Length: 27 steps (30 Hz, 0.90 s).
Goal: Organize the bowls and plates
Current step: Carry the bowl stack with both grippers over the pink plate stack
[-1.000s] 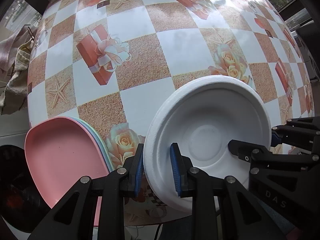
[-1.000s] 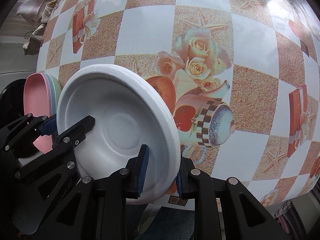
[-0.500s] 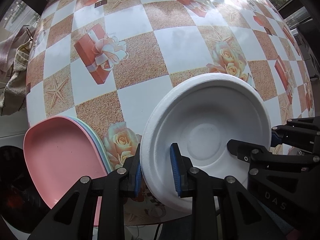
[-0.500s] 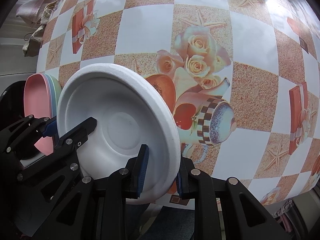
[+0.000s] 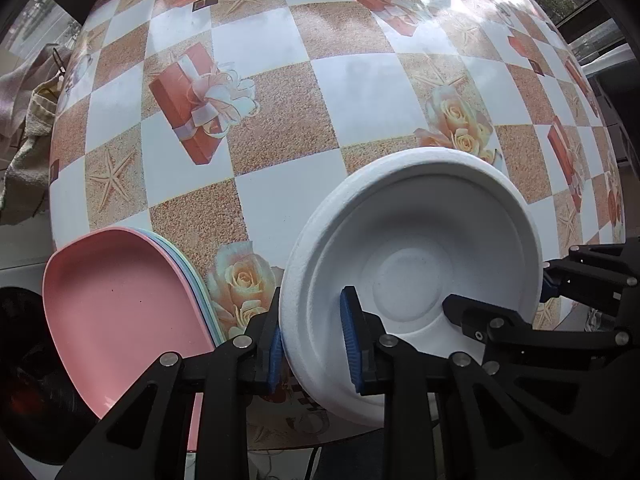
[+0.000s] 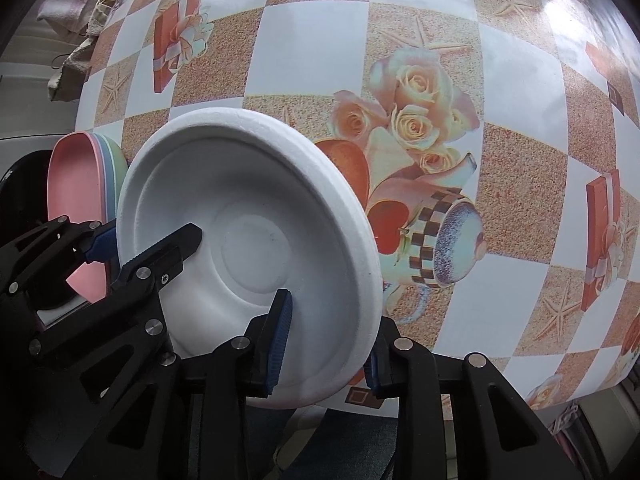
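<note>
White, matte and slightly grainy like moulded pulp or foam, a round bowl (image 5: 416, 264) is held by both grippers at once above the near edge of the surface (image 5: 280, 60). It has a broad flat rim, a stepped wall and a small circular floor, and it tilts with its hollow facing the cameras.

At the bowl's left side, the left gripper (image 5: 312, 340) pinches the rim, one blue ribbed pad inside the hollow and the other behind the rim. On the opposite side, the right gripper (image 6: 324, 344) pinches the rim the same way, its inner pad (image 6: 280, 336) pressed against the inside wall. Gripping both sides probably steadies a light, flexible bowl that a single pinch might bend or let swing.

Just left of the bowl, a stack of plates (image 5: 120, 308) overhangs the surface's near edge. Its top plate is smooth, glossy pink plastic with rounded corners, and thin pale blue and green edges show beneath it. Whether the bowl touches the stack is hard to tell from these wide-angle views; they look just apart.

A glossy oilcloth covers the surface, checked in white and sandy squares with printed roses, red gift boxes, starfish and a teacup. Beige cloth (image 5: 28, 120) hangs beyond its far left side.
</note>
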Motion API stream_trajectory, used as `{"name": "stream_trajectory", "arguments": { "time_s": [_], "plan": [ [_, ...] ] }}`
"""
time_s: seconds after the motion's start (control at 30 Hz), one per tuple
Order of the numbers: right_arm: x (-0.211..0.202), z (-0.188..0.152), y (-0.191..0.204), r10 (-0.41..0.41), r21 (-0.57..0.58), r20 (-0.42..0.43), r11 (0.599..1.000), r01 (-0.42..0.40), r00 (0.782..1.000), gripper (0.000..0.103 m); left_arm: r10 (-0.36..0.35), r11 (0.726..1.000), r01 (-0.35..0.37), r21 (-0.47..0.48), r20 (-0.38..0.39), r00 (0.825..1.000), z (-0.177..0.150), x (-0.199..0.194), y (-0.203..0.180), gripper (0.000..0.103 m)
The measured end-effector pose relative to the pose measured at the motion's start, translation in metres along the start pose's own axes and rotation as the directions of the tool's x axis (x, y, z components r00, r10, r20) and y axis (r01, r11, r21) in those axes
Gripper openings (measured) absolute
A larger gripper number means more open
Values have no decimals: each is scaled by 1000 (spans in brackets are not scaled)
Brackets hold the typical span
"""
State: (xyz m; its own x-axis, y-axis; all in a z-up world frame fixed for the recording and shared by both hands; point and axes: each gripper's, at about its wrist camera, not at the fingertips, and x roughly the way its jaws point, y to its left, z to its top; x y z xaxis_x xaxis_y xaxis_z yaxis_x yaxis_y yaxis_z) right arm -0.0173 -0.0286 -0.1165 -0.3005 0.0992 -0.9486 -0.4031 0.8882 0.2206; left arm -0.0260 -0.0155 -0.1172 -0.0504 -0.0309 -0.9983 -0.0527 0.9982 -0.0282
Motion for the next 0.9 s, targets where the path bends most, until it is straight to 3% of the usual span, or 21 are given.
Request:
{"name": "stream_trajectory", "arguments": {
  "time_s": [0.27, 0.6, 0.9],
  "plan": [
    [-5, -5, -2, -1, 25, -18, 1000, 1, 1000, 30, -10, 1000, 10, 12, -12, 1000, 1, -2, 0, 28],
    [-37, -2, -17, -9, 40, 29, 999, 8, 1000, 30, -9, 999, 8, 34, 50, 999, 12, -32, 0, 28],
    [-78, -16, -4, -9, 28, 77, 1000, 7, 997, 30, -16, 999, 13, 29, 113, 994, 18, -67, 12, 28]
  ]
}}
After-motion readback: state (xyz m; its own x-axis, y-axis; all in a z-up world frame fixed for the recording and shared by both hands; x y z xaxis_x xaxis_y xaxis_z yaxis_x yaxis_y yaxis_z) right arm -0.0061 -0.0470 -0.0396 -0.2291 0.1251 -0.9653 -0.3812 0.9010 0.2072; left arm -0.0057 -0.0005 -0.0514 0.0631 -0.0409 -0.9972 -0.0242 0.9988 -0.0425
